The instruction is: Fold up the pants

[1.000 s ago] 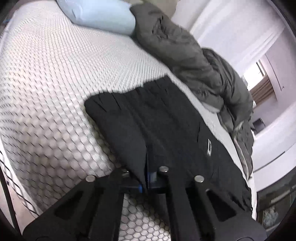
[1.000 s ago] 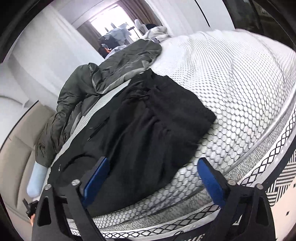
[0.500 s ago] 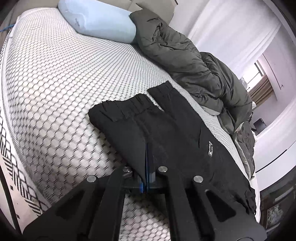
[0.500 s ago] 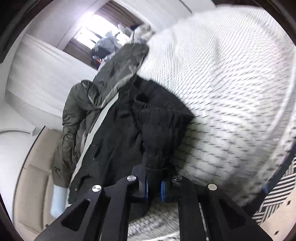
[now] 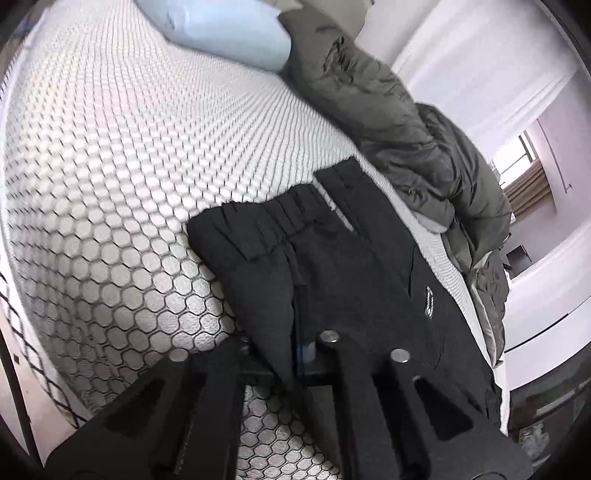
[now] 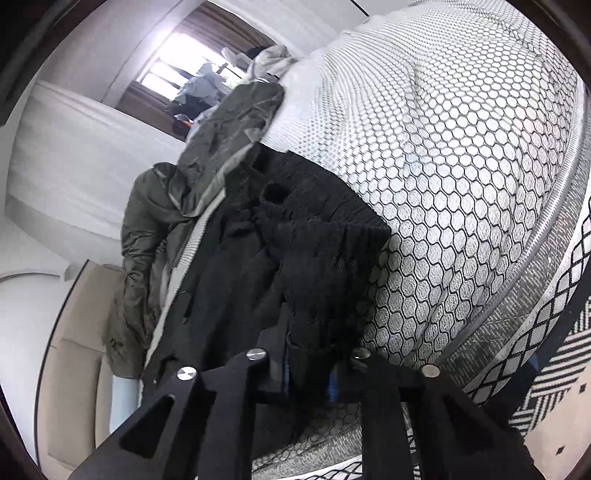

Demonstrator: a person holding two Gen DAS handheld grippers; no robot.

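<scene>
- Left tool (image 5: 293,363) is clamped tight on the near edge of the black pants (image 5: 354,266), which lie spread on the honeycomb mattress (image 5: 129,166) beside a grey duvet (image 5: 399,122).
- Right tool (image 6: 308,363) has just closed on the bunched fabric at the pants' other end; cloth fills its jaws.
- Both ends look gripped: next, I'd judge, lift together and carry one end over the other.

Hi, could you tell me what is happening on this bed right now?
A person is folding black pants on a honeycomb-patterned mattress, using a handheld gripper in each hand. The left gripper is shut on the near edge of the fabric. The right gripper has just closed and is pinching a bunched part of the pants too. A grey quilt and a pale blue pillow lie beyond the pants.
</scene>
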